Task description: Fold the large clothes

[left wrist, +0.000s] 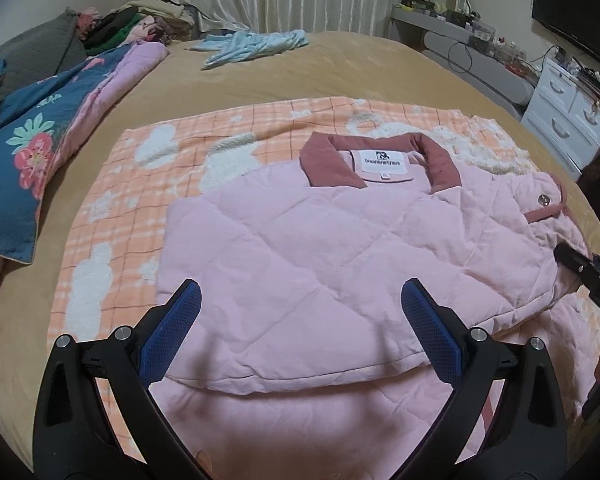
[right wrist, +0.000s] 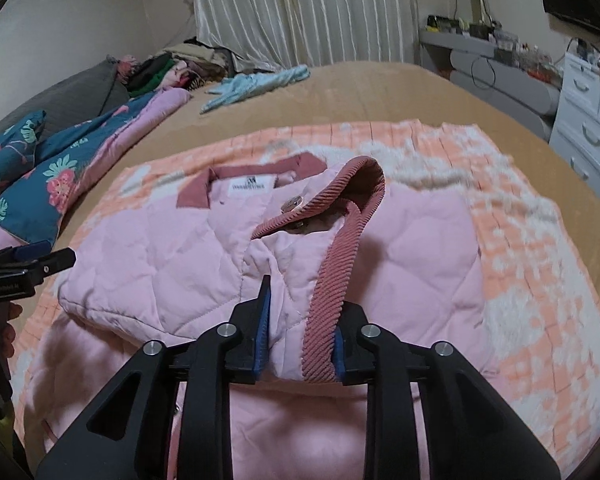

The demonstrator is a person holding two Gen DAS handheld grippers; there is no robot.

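Two grippers: left gripper [left wrist: 300,320] jaws spread above pink jacket [left wrist: 300,240]; right gripper [right wrist: 298,328] jaws clenching ribbed trim [right wrist: 332,280].

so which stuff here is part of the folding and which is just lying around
In the job:
pink jacket
its sleeve, between the right tool's pads
left tool, open over the jacket
orange blanket under the jacket

Lying about:
blue garment
floral quilt
clothes pile
white drawers
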